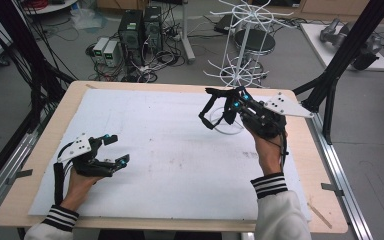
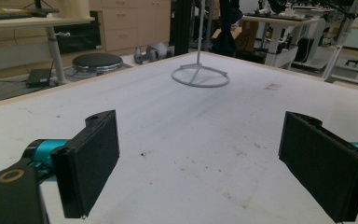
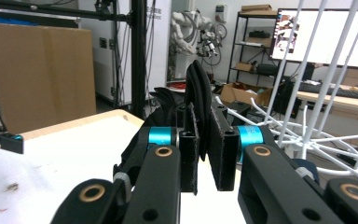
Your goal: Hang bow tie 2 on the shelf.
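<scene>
High view, right gripper (image 1: 219, 106): raised over the far right part of the table, jaws drawn in narrow on a black strap (image 1: 209, 111) that hangs in a loop from the tips.
Right gripper view, grip: the two pads (image 3: 189, 154) press a thin black band (image 3: 200, 100) between them; the band stands up above the jaws.
Right hand (image 1: 269, 145): behind the gripper, striped cuff at the wrist.
Left gripper (image 1: 115, 148): low over the near left part of the sheet, jaws spread wide, nothing between them.
Left gripper view, pads: one black pad (image 2: 89, 161) at each side, bare sheet in the gap.
Left hand (image 1: 82, 176): wrapped round the gripper's body, striped cuff too.
White wire rack (image 1: 242, 45): at the far edge, just beyond the right gripper; its round base ring (image 2: 200, 74) rests on the sheet.
White sheet (image 1: 170, 150): covers most of the wooden table (image 1: 55, 125), with faint dark smudges.
Beyond the table: computer towers (image 1: 140, 30) and cables on the floor.
</scene>
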Demonstrator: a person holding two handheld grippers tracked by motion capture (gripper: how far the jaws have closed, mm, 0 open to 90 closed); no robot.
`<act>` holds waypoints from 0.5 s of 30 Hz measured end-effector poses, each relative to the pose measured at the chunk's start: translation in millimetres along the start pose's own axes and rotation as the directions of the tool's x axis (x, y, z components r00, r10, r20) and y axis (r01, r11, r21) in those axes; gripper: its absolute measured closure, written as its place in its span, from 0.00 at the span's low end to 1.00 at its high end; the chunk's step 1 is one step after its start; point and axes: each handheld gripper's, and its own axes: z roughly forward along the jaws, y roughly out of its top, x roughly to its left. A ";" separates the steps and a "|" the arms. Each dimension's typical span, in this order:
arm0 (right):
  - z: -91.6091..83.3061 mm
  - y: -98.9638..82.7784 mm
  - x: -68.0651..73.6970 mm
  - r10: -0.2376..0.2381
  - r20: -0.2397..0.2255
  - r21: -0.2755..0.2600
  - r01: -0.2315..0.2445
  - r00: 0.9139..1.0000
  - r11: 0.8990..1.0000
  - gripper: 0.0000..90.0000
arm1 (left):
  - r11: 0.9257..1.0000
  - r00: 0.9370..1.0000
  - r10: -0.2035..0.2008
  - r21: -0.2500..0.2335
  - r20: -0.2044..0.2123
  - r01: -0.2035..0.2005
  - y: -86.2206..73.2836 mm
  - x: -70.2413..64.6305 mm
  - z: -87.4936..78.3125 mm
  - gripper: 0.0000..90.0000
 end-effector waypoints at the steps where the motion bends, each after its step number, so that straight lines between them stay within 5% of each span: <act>1: 1.0 0.1 -1.1 0.001 0.003 -0.002 -0.001 1.000 1.000 0.93 | 1.000 1.000 0.003 -0.001 -0.003 -0.003 -0.4 0.4 -0.8 0.14; 15: 18.1 5.7 -13.3 0.004 0.052 0.008 -0.004 0.999 1.000 0.92 | 0.998 0.998 0.004 -0.058 -0.068 -0.008 -9.1 0.9 -6.5 0.14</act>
